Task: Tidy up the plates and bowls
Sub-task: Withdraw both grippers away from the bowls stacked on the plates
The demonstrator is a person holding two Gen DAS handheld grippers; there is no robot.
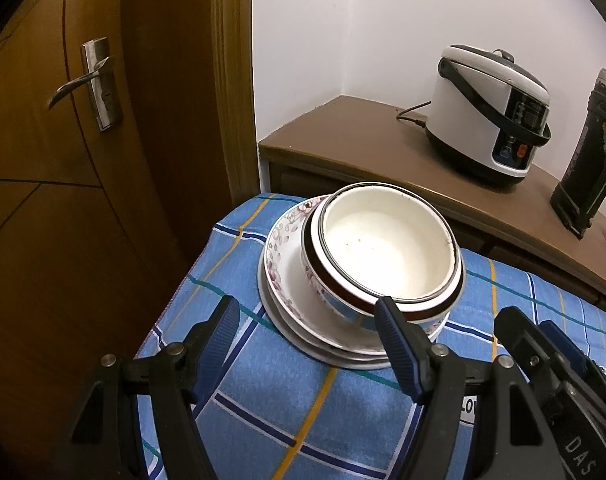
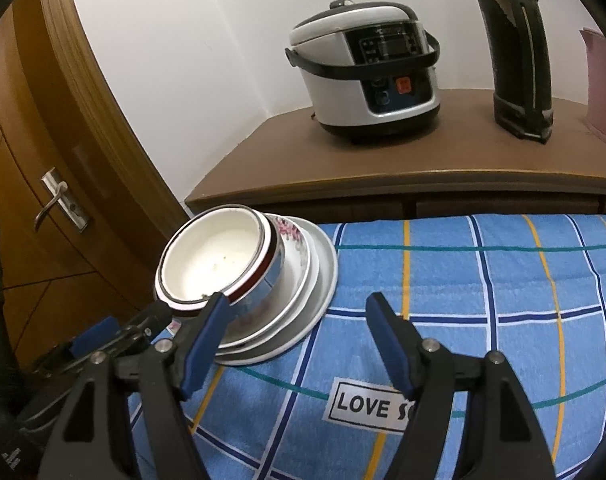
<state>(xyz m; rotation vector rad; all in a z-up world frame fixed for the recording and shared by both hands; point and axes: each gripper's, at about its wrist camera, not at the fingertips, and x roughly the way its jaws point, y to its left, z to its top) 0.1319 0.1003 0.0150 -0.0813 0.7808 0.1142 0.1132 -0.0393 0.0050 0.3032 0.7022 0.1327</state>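
Left wrist: blue plaid cloth point(image 1: 263, 380), door point(image 1: 63, 160).

lower plates point(image 1: 327, 354): only rims show beneath the floral dish; count cannot be told
near rim of top bowl point(image 2: 213, 258): partly covered by a right tongs finger point(image 2: 207, 332)
thermos point(image 2: 515, 52): top cut off by the frame
pink object point(image 2: 605, 88): mostly outside the right edge
cloth label point(image 2: 369, 404): text runs behind the tongs

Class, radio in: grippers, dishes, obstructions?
Left gripper open, empty. Right gripper open, empty. Bowl sits on stacked plates. Nothing blocking.
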